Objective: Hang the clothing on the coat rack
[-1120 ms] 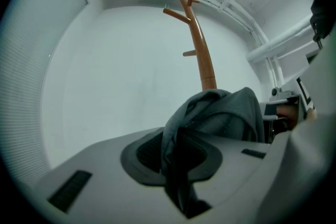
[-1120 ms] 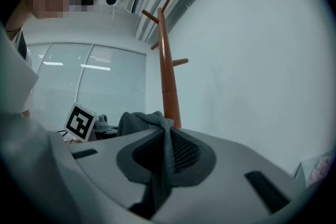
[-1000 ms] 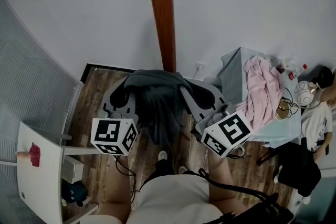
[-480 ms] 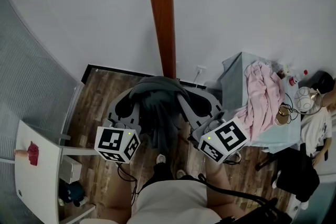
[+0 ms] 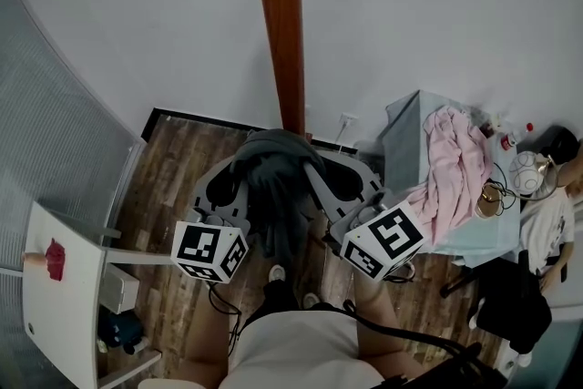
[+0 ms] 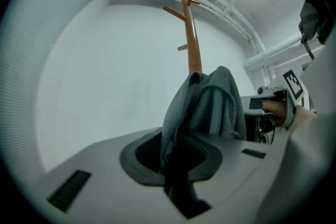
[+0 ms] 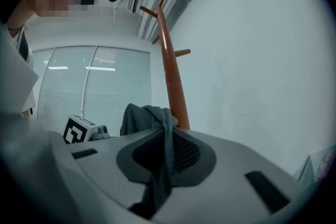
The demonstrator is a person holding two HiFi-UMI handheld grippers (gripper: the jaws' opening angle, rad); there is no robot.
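Overhead, in the head view, the left gripper (image 5: pixel 235 179) and right gripper (image 5: pixel 321 176) are side by side, each clamped on the top edge of a dark grey garment (image 5: pixel 273 205). It bunches between them and hangs down toward the wood floor (image 5: pixel 173 168). The brown rack (image 5: pixel 282 32) rises against the white wall just beyond the garment. To the right, a pink cloth (image 5: pixel 451 164) lies on a table (image 5: pixel 405 127). A white shelf (image 5: pixel 59 305) is at the far left.

From the left gripper view, the left gripper (image 6: pixel 176 165) has its jaws nearly together with a fold of the garment (image 6: pixel 210 107) pinched between them. The cloth humps up in front, covering the foot of the rack (image 6: pixel 193 44), whose pegs branch out well above.

From the right gripper view, the right gripper (image 7: pixel 163 160) is likewise narrow, gripping a thin strip of the garment (image 7: pixel 149 115). The rack (image 7: pixel 170 76) stands just behind the cloth.
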